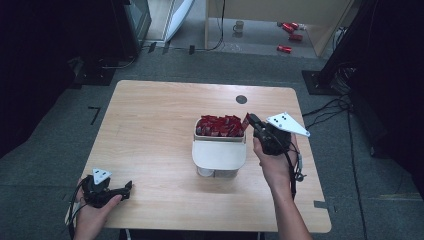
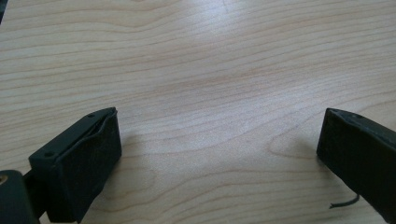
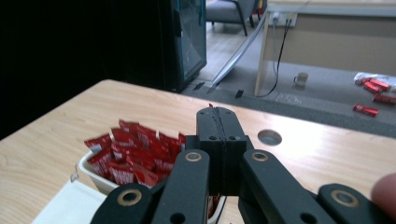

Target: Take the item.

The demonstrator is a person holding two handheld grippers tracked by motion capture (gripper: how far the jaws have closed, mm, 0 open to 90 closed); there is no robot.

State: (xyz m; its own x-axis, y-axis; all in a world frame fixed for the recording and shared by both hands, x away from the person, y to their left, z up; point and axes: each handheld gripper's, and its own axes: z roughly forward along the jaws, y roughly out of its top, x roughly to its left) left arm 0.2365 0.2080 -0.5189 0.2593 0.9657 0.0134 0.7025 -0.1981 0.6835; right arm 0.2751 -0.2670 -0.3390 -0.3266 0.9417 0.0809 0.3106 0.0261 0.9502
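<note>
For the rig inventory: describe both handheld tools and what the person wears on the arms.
Both tools are black, two-jawed, with flat rectangular pads. The left tool and right tool each carry a pale grey three-cornered plate with dark dots, and a dark cable trails from each. No sleeves show on the forearms.

**Table and what sits on it**

Light wood table (image 1: 150, 150), rounded corners, visible grain, on grey carpet. Round cable hole (image 1: 241, 99) near the far edge, right of centre. One item group on top, right of centre: white tray (image 1: 219, 136) full of red packets (image 1: 220, 125), with a white lid (image 1: 219, 154) or flat cover just in front on the near side, touching it. A small white base shows under the lid's near edge. Left gripper (image 1: 126, 190) rests on the near left corner, well apart from the tray.
</note>
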